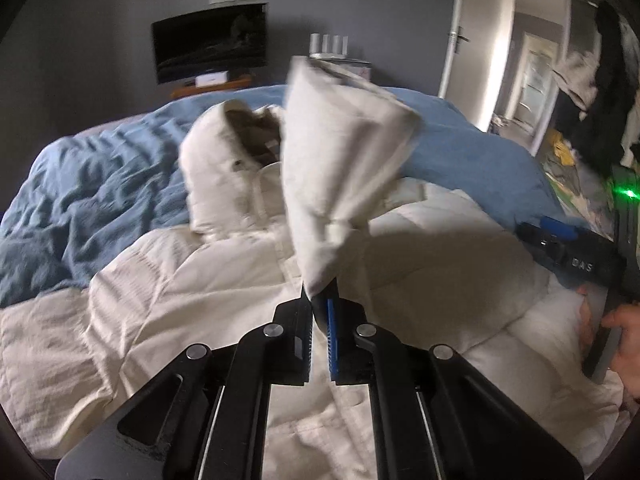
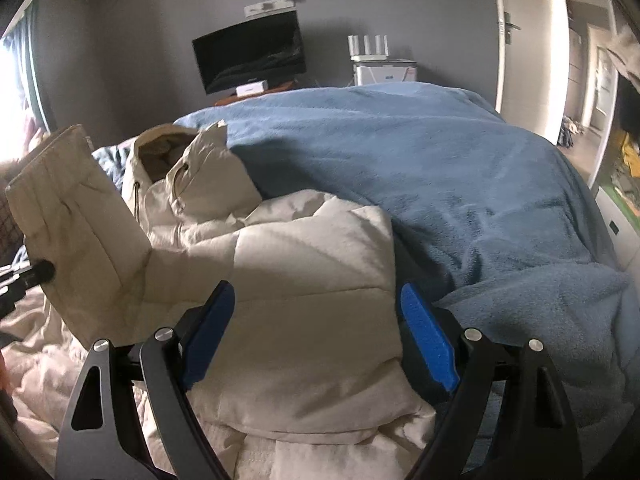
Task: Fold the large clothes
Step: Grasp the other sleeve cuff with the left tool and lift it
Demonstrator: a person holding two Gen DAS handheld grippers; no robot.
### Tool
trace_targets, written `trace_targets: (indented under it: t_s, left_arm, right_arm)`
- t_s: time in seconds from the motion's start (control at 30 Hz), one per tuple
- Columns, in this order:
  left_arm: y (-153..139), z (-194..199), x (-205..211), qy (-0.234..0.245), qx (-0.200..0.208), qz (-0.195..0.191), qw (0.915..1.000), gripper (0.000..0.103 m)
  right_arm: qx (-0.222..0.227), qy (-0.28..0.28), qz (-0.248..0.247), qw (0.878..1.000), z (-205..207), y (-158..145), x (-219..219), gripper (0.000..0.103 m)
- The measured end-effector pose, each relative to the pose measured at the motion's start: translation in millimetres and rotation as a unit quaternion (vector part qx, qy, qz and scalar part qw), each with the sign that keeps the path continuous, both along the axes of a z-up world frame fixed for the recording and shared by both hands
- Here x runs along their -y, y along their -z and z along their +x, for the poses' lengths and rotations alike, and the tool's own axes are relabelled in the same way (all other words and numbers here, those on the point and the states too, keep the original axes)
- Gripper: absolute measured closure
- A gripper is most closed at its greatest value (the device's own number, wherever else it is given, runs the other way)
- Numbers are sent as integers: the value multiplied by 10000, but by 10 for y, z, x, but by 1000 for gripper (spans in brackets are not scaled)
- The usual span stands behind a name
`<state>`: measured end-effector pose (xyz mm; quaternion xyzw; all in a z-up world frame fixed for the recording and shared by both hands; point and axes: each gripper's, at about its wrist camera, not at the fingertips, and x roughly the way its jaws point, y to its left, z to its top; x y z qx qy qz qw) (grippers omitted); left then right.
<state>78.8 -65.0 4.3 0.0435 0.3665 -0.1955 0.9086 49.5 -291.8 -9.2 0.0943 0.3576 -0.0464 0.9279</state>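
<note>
Mid sleeve-fold: left gripper (image 1: 320, 320) clamped on sleeve (image 1: 340, 168) of cream puffer jacket (image 1: 200, 300) spread on blue bed (image 1: 80, 200), lifted. Right gripper (image 2: 316, 332) spread wide, straddling jacket's edge, probably not gripping. Next: lay sleeve across chest

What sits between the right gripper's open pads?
In the right wrist view, the right gripper stands open with the cream jacket's folded puffy edge between its pads; they do not visibly press it.
</note>
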Motion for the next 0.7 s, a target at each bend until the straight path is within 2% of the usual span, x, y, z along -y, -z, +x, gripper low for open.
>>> trace_targets:
  t_s: [0.17,0.3,0.47,0.57,0.63,0.7]
  left_arm:
    - [212,87,-278,-407,-276,14,9988,97]
    - [443,200,-489,-681,-765,-226,9945,97]
    - [589,249,-570,-749,-1047,-264,9913,93]
    - [655,246,-623,-771,-1197,-424,9889,92]
    - [636,227,-667,-732,-1252,-600,9876,87]
    - [589,180,-740,-767,-1229,-858,9857,64]
  right_arm:
    - [-205,-184,-159,9995,46,79,-112,22]
    - [-240,-309,-282,9988,45,98,-180,22]
    - [-381,-436,-333,9978,66,153,-218,22]
    - [-416,-454,-333,9975,70,171,-222,22]
    - [-408,-452,-313,9977,64,169,-211,22]
    - [-385,-447,-263,9979,53,159,-195,22]
